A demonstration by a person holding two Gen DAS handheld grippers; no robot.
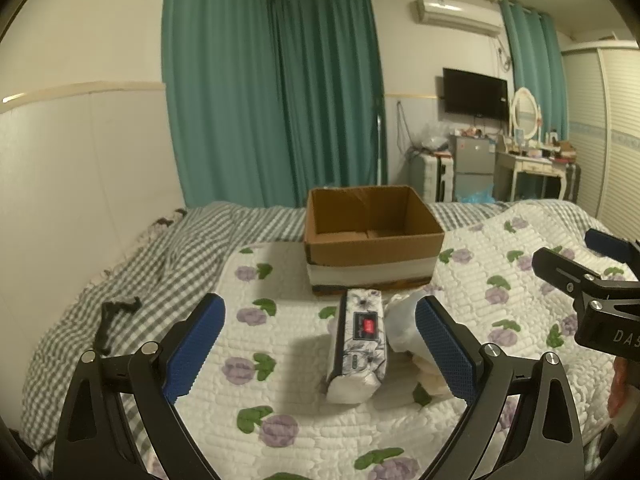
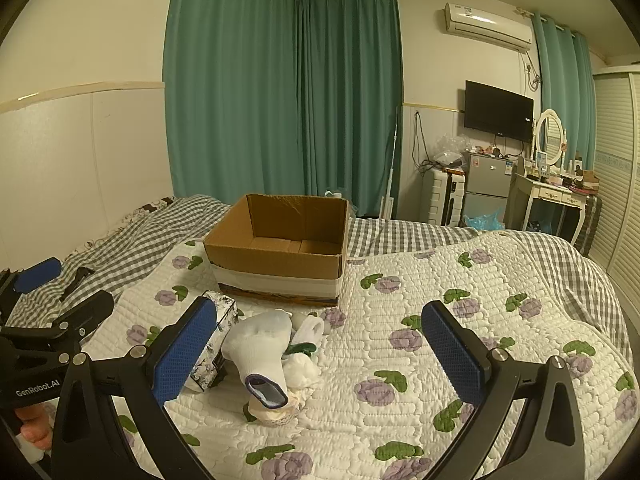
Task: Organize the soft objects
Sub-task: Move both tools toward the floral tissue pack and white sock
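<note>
Left tool (image 1: 320, 344) spread wide, empty, tissue pack (image 1: 359, 344) between fingers; right tool (image 2: 320, 352) spread wide, empty, sock (image 2: 260, 350) at 9 o'clock.

both grippers, left gripper (image 1: 320, 344) and right gripper (image 2: 320, 348), gape empty.

The cardboard box (image 2: 280, 248) stands open-topped and unobstructed, with bare quilt (image 2: 440, 280) to its right.
</note>
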